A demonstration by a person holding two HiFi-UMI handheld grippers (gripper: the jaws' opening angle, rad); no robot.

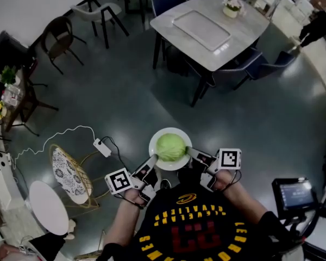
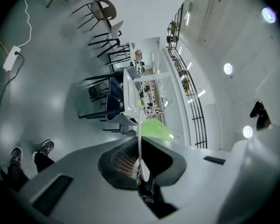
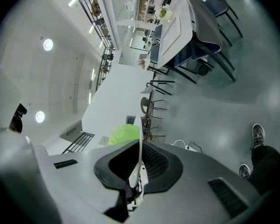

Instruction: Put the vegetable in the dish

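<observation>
1. Shows the left tool (image 1: 151,165) pinched nearly shut on the left rim of the white plate (image 1: 158,137), with only the thin edge between its jaws.
2. Shows the right tool (image 1: 192,154) closed the same way on the opposite rim.
3. Places the cabbage (image 1: 170,147) already in the plate, resting at its centre, carried in the air above the grey floor (image 1: 125,102) and well apart from the dining table (image 1: 206,26).
4. Judged liable to slip: relies on two narrow pinches at a smooth, thin rim, so would drop plate and load on any slackening of either tool.
5. Judged liable to roll: leaves a round head loose on a shallow plate, so would send it over the edge if one side dips.
6. Could twist the rim out of one grip if the two tools are drawn apart or turned unevenly.
</observation>
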